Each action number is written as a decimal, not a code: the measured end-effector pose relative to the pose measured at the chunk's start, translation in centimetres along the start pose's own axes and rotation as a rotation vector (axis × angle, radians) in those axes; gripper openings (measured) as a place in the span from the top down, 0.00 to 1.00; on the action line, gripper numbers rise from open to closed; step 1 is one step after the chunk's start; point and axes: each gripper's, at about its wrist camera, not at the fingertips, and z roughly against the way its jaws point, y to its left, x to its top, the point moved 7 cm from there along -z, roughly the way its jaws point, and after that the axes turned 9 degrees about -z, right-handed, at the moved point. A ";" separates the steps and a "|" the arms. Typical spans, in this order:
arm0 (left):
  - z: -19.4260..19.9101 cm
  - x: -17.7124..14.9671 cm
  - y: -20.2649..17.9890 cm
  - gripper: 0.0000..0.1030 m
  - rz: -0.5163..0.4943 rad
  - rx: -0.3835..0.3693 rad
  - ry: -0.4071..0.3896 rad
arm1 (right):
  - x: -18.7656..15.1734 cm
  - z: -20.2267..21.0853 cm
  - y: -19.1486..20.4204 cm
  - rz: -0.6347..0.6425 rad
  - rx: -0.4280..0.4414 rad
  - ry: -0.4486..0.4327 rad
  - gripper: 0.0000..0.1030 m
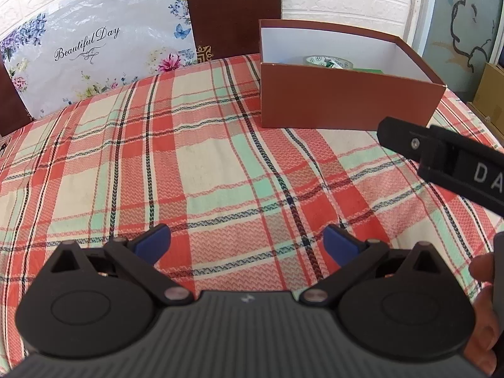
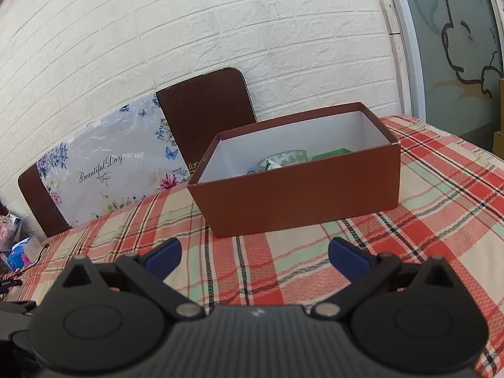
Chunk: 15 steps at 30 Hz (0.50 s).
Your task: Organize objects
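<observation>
At the far left, a floral bag printed "Beautiful Day" is seen propped against the white brick wall, with a brown board leaning just beside it. The checked tablecloth is spread across the whole table.

The left gripper is held low over the cloth, its blue fingertips spread wide apart; nothing is held between them.

Further right, an open brown box with a white lining is set on the cloth, towards the far side. A roll of clear tape and a green item are observed inside it; a small blue-and-white object beside the tape cannot be identified.

The right gripper is pointed at the box from near its front wall, fingertips likewise wide apart and holding nothing. Part of its black body is recorded at the right edge of the left wrist view.
</observation>
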 end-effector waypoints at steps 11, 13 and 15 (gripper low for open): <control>0.3 -0.1 -0.2 0.00 0.000 -0.001 -0.006 | 0.0 0.2 0.1 0.000 0.000 -0.004 0.00; 0.3 -0.1 -0.1 0.00 0.003 -0.002 -0.007 | -0.1 0.3 0.2 0.004 0.000 -0.004 0.00; 0.3 -0.1 0.0 0.00 0.006 -0.002 -0.007 | -0.2 0.3 0.3 0.008 0.000 -0.005 0.00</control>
